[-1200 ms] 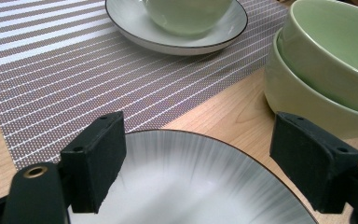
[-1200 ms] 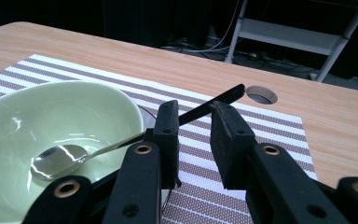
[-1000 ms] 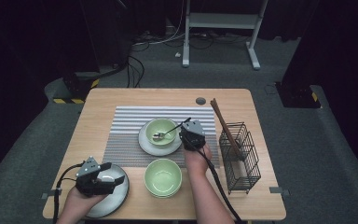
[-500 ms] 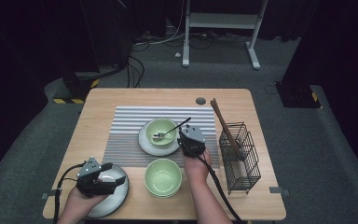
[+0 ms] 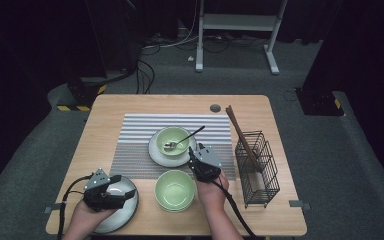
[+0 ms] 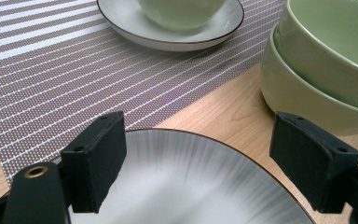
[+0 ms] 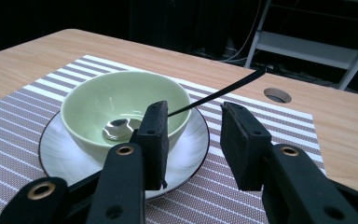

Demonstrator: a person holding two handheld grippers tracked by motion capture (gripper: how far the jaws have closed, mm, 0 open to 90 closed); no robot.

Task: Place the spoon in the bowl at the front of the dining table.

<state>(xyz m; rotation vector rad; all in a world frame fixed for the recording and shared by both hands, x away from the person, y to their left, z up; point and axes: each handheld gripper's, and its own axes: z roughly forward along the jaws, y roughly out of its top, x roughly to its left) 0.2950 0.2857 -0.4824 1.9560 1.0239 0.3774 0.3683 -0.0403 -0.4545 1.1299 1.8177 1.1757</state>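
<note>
A pale green bowl [image 5: 172, 139] stands on a white plate [image 5: 156, 152] on the striped placemat [image 5: 135, 140]. A spoon [image 5: 182, 140] with a black handle rests in the bowl. My right gripper [image 5: 195, 153] hovers just in front of the plate, open, with nothing between its jaws. In the right gripper view the bowl [image 7: 121, 105] and spoon [image 7: 117, 127] lie just past the right gripper [image 7: 193, 135]. My left gripper [image 5: 127, 193] stands open above a grey plate [image 5: 122, 215] at the front left. In the left gripper view the wide-open left gripper [image 6: 205, 154] straddles the grey plate [image 6: 191, 182].
Two stacked green bowls [image 5: 175, 190] sit at the front centre, close to both grippers; they are also in the left gripper view [image 6: 317, 70]. A black wire basket [image 5: 257, 167] with chopsticks [image 5: 237, 131] leaning out of it stands at the right. A round hole [image 5: 215, 108] marks the table's far side.
My right gripper has drawn back from the bowl and spoon toward the person. The left gripper has stayed over the grey plate.
</note>
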